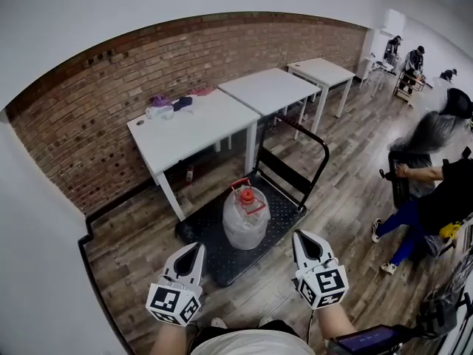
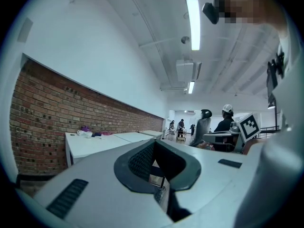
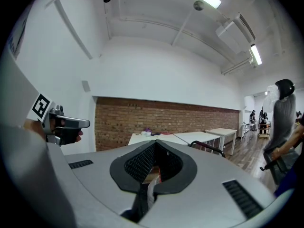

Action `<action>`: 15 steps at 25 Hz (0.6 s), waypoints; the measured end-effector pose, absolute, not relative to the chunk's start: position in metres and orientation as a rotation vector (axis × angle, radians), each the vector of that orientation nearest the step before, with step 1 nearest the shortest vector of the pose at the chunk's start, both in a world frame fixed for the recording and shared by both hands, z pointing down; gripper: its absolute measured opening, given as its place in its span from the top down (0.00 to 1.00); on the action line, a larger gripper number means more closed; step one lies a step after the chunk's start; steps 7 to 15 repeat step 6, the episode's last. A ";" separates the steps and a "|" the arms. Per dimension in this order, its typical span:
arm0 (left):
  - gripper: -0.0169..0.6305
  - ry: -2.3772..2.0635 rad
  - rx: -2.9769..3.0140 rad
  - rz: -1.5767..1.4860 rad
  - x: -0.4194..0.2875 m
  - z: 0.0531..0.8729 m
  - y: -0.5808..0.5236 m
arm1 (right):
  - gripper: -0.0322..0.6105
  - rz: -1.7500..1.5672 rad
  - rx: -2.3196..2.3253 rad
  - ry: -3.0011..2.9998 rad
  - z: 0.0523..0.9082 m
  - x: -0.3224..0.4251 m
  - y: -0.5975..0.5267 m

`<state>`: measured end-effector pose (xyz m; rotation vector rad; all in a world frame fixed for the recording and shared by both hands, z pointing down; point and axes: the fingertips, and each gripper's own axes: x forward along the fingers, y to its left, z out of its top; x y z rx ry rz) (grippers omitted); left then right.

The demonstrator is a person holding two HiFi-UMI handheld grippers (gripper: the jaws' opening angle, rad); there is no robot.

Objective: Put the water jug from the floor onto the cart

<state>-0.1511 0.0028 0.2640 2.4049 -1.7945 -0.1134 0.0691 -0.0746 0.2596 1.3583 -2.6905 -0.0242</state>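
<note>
The water jug (image 1: 245, 220), clear plastic with an orange cap and a red handle, stands upright on the black platform of the cart (image 1: 222, 263). The cart's push handle (image 1: 314, 150) rises at its far end. My left gripper (image 1: 196, 248) hovers short of the cart's near edge, left of the jug, jaws together and empty. On the jug's right, my right gripper (image 1: 301, 237) is also shut and empty. Neither touches the jug. In the left gripper view my left gripper (image 2: 154, 141) points level across the room. The right gripper view has my right gripper (image 3: 155, 142) facing the brick wall.
White tables (image 1: 192, 128) stand along the brick wall (image 1: 89, 124) behind the cart, with cloths and small items (image 1: 159, 106) on the nearest. A person (image 1: 436, 191) bends over at the right. More people work at the far end (image 1: 405, 58).
</note>
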 end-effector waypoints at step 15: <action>0.97 -1.783 2.415 -0.112 -0.146 0.268 0.005 | 0.95 -0.023 1.364 -2.686 0.264 0.073 -0.072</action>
